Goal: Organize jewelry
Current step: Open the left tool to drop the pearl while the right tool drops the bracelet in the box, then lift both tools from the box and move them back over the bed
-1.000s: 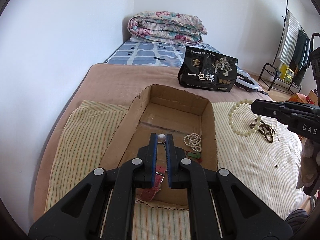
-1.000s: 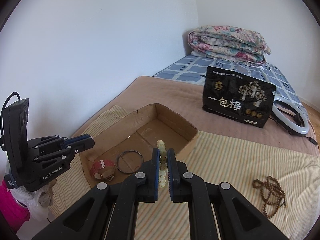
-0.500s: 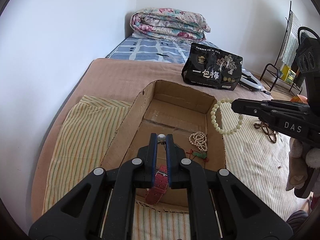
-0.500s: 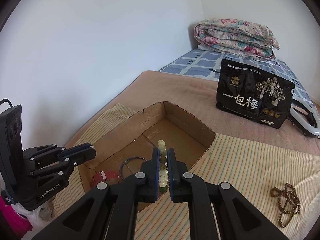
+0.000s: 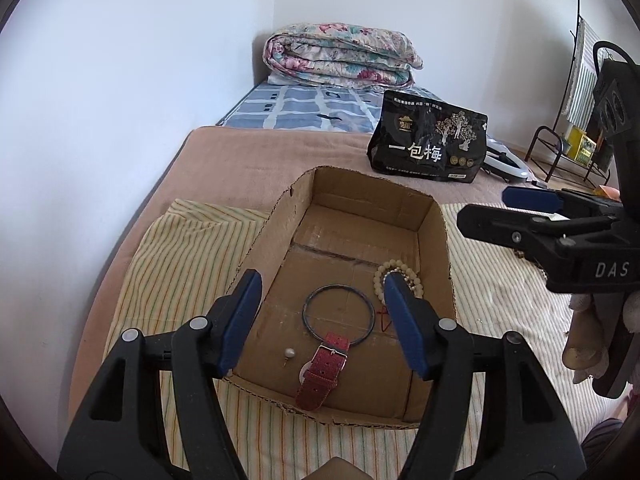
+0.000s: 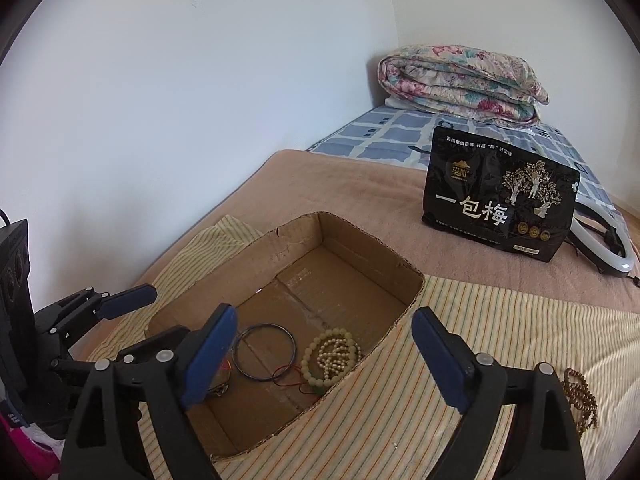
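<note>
Several pieces of jewelry lie in the open cardboard box point(image 5: 434, 232) on the bed: a dark thin bangle point(image 5: 338, 315), a red watch strap point(image 5: 322, 372) whose dial is mostly hidden beneath it, a small pearl pin point(image 5: 289, 354), and a pale green bead bracelet point(image 6: 328, 356) heaped with a string of small pearls, partly hidden in the left view behind a blue pad. A red cord beside them is hard to make out. A brown bead string point(image 6: 580, 400) lies outside on the striped cloth point(image 6: 400, 420), cut off by the right hand-held gripper point(image 6: 332, 348). That gripper's jaws are opening wide, nothing between them; its side reads "DAS". The left hand-held gripper point(image 5: 324, 304) angles down over the box, jaws opening and empty. A black pouch point(image 6: 500, 196) behind reads "一包梅".
</note>
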`<state>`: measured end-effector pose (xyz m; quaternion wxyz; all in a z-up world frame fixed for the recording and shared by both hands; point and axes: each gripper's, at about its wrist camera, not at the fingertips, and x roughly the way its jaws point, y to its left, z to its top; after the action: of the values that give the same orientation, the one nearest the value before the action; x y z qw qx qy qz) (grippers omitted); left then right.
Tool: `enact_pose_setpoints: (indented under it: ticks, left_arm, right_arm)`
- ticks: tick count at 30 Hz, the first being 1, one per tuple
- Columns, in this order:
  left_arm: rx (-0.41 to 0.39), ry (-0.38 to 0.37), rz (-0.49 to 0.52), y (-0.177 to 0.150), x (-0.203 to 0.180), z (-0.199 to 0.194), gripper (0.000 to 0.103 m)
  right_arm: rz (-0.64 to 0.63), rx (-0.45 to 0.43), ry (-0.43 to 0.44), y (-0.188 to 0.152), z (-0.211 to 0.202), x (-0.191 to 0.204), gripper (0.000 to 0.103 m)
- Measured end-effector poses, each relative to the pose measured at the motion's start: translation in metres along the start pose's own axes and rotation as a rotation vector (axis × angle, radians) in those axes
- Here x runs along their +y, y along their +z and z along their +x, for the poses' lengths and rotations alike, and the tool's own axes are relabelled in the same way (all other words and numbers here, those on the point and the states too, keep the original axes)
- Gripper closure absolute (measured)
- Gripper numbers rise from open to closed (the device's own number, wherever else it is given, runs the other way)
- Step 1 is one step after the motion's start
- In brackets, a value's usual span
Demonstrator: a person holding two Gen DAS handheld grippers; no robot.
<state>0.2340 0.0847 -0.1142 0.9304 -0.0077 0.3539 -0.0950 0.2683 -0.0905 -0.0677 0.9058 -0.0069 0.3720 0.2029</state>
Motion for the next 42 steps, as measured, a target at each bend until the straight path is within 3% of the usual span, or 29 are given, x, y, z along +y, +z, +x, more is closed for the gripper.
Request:
enact_pose_setpoints:
  ticks: [3,42]
  left_arm:
    - [0.000,0.003,-0.003,0.000,0.000,0.000,0.037]
    - [-0.055,0.006,0.032,0.011,-0.033,-0.041,0.037]
  right_arm:
    - [0.009,-0.004,-0.014,-0.001,-0.001,-0.001,0.000]
    - [0.021,-0.070,-0.063,-0.004,-0.057,-0.018,0.000]
